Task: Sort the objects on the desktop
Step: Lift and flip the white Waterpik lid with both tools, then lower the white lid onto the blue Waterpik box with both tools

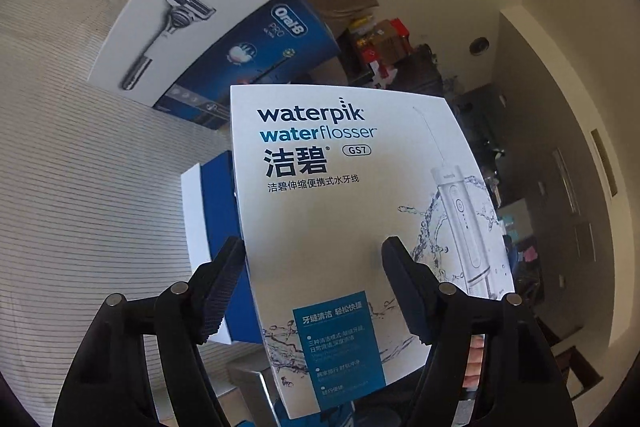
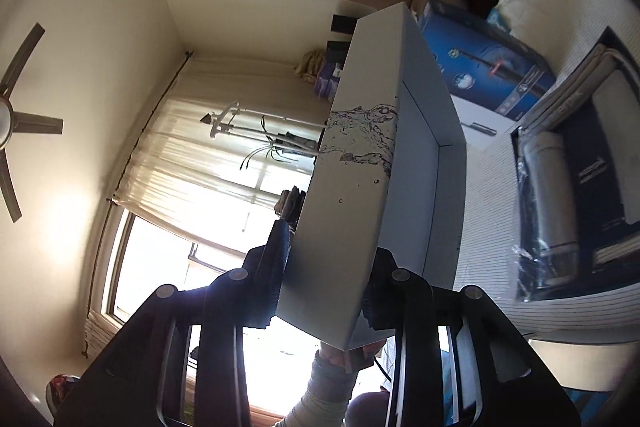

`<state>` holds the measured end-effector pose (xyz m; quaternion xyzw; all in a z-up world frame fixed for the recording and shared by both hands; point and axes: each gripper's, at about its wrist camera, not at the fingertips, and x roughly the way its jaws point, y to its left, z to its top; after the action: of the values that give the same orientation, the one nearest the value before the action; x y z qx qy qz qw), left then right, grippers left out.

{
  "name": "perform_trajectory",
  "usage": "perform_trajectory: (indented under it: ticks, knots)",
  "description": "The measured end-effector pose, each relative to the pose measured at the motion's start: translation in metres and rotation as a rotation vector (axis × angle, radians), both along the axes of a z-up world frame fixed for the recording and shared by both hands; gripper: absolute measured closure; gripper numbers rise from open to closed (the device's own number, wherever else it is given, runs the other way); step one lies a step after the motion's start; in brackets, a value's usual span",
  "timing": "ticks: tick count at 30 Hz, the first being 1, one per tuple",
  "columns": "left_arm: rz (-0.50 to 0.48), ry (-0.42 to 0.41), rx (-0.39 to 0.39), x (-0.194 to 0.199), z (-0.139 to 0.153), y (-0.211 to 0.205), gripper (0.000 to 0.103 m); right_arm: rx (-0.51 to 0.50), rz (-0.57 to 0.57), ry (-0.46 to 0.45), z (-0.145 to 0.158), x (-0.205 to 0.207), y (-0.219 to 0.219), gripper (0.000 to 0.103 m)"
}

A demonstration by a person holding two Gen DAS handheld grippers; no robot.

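The white Waterpik box lid (image 1: 352, 211) hangs in the air with its printed face toward my left gripper (image 1: 314, 247). The left jaws stand apart in front of that face and press on nothing. A blue and white panel (image 1: 208, 227) shows behind the left finger; I cannot tell whether it belongs to the lid. In the right wrist view my right gripper (image 2: 332, 243) is shut on the lid (image 2: 352, 187), one finger on its outer face and one inside the hollow. The dark inner tray (image 2: 560, 195), with the flosser wrapped in plastic, lies on the striped cover.
A white Gillette box (image 1: 180, 19) lies on a blue Oral-B box (image 1: 260, 51) on the striped cover (image 1: 80, 167); the Oral-B box (image 2: 492, 67) also shows past the lid. A person's hand (image 2: 336, 359) is under the lid. Sofa, curtained window and cluttered shelves lie beyond.
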<state>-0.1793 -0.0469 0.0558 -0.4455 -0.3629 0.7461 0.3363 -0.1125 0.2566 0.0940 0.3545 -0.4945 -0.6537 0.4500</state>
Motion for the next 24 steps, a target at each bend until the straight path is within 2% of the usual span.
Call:
perform_trajectory:
  ticks: [5, 8, 10, 12, 14, 15, 16, 19, 21, 24]
  knots:
    - [-0.012, -0.046, -0.088, -0.007, -0.025, 0.041, 0.031, 0.006, -0.036, -0.088, -0.053, -0.010, 0.049, 0.069]
    - [-0.021, -0.025, -0.141, -0.005, -0.022, 0.058, 0.031, 0.104, -0.067, -0.134, -0.080, -0.016, 0.072, 0.065]
    - [-0.034, -0.005, -0.218, -0.003, -0.017, 0.072, 0.031, 0.233, -0.073, -0.164, -0.092, -0.021, 0.080, 0.065]
    - [-0.038, 0.011, -0.321, -0.003, -0.014, 0.085, 0.031, 0.356, -0.066, -0.175, -0.098, -0.024, 0.080, 0.057]
    - [-0.040, 0.023, -0.409, -0.002, -0.014, 0.094, 0.031, 0.490, -0.071, -0.172, -0.091, -0.023, 0.081, 0.047]
    - [-0.041, 0.026, -0.437, -0.002, -0.015, 0.097, 0.028, 0.567, -0.069, -0.159, -0.086, -0.023, 0.079, 0.046]
    - [-0.040, 0.029, -0.443, -0.001, -0.015, 0.096, 0.028, 0.607, -0.062, -0.139, -0.080, -0.022, 0.077, 0.045]
    - [-0.032, 0.017, -0.443, -0.001, -0.017, 0.093, 0.026, 0.832, -0.101, -0.087, -0.059, -0.019, 0.077, 0.044]
    - [-0.034, 0.028, -0.453, -0.001, -0.016, 0.095, 0.025, 0.830, -0.123, -0.049, -0.049, -0.019, 0.083, 0.044]
    - [-0.035, 0.043, -0.482, -0.003, -0.014, 0.097, 0.025, 0.756, -0.081, -0.099, -0.062, -0.033, 0.082, 0.044]
